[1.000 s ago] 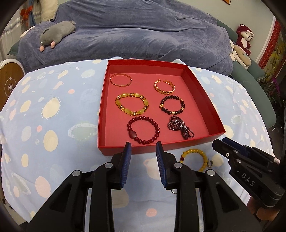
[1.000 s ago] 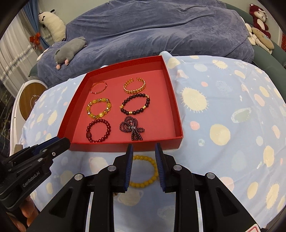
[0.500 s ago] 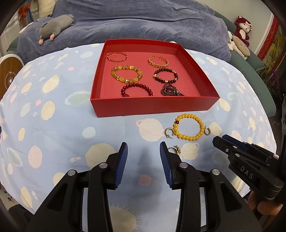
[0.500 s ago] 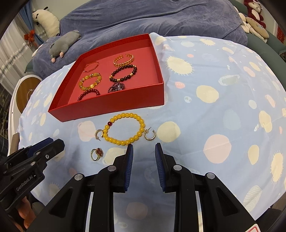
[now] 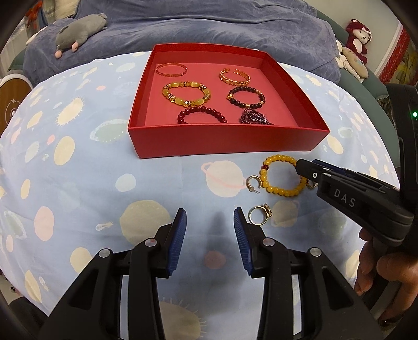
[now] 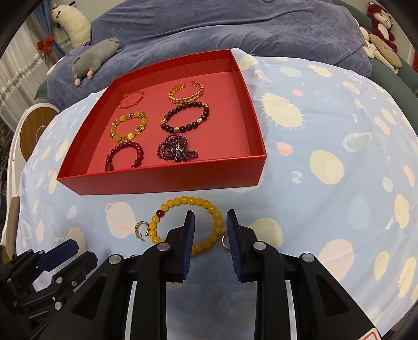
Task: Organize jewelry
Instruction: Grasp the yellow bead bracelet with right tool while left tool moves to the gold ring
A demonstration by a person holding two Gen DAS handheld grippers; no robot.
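A red tray [image 5: 227, 147] [image 6: 156, 180] holds several bracelets. In front of it on the cloth lie a yellow bead bracelet [image 5: 280, 189] [image 6: 183, 202], a gold hoop earring [image 5: 253, 181] [image 6: 141, 229], a second earring [image 6: 225, 242] and a gold ring [image 5: 258, 214]. My right gripper [image 6: 210, 219] is open, its jaws straddling the bracelet's right side; it also shows in the left wrist view [image 5: 300, 166]. My left gripper [image 5: 209, 217] is open and empty over the cloth, just left of the ring.
The table wears a light blue cloth with planet prints [image 5: 78, 170]. Behind it is a blue-covered sofa [image 5: 209, 23] with a grey plush toy [image 5: 78, 32]. More plush toys [image 5: 355, 44] sit at the right.
My right gripper has moved forward and down onto the yellow bracelet. My left gripper has shifted a little closer to the ring. Both stay open.
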